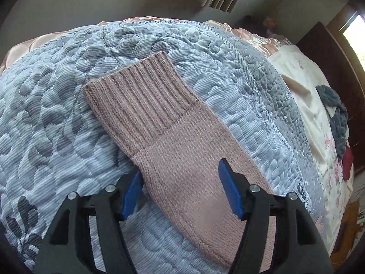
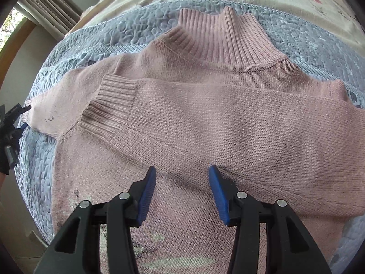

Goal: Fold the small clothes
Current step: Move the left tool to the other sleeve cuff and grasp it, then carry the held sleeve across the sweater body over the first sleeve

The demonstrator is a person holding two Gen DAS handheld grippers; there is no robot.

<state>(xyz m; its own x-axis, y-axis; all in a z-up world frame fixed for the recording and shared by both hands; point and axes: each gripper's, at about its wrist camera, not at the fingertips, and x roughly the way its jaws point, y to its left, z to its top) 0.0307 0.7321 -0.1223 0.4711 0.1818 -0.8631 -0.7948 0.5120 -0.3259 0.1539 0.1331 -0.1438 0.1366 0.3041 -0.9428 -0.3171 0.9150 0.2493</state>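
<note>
In the left wrist view, we see our left gripper [image 1: 180, 187] with its 2 blue pads spread wide, straddling the 1 outstretched sleeve [image 1: 173, 141] of the dusty-pink knitted sweater, which lies flat on the grey-blue quilted bedspread [image 1: 45, 118]. The jaws hold nothing. The left pad sits at the sleeve's edge and the right pad over the knit. The risk, as we judge it, is that closing from here pinches the bedspread along with the sleeve, or catches only 1 layer of the knit, so the sleeve twists when lifted. We count 1 ribbed cuff [image 1: 139, 91] here, 1 cream floral sheet [image 1: 305, 105] beyond the bedspread, and 1 crumpled dark grey-blue garment [image 1: 335, 114] on it.

In the right wrist view, our right gripper [image 2: 182, 194] also stands wide apart and empty, poised over the sweater body [image 2: 95, 178], just below the other sleeve [image 2: 228, 123], which is already folded across the chest. Here we count 1 ribbed turtleneck collar [image 2: 228, 36], 2 sleeves and 1 folded-in cuff [image 2: 107, 107]. The left gripper shows small at the far left edge, by the end of the outstretched sleeve. The danger we see is that the loose knit snags on a pad tip, or that a nudge drags the folded sleeve off the chest and undoes that fold. The sweater also lies close to the bedspread's near edge, so a hard pull could slide it off.
</note>
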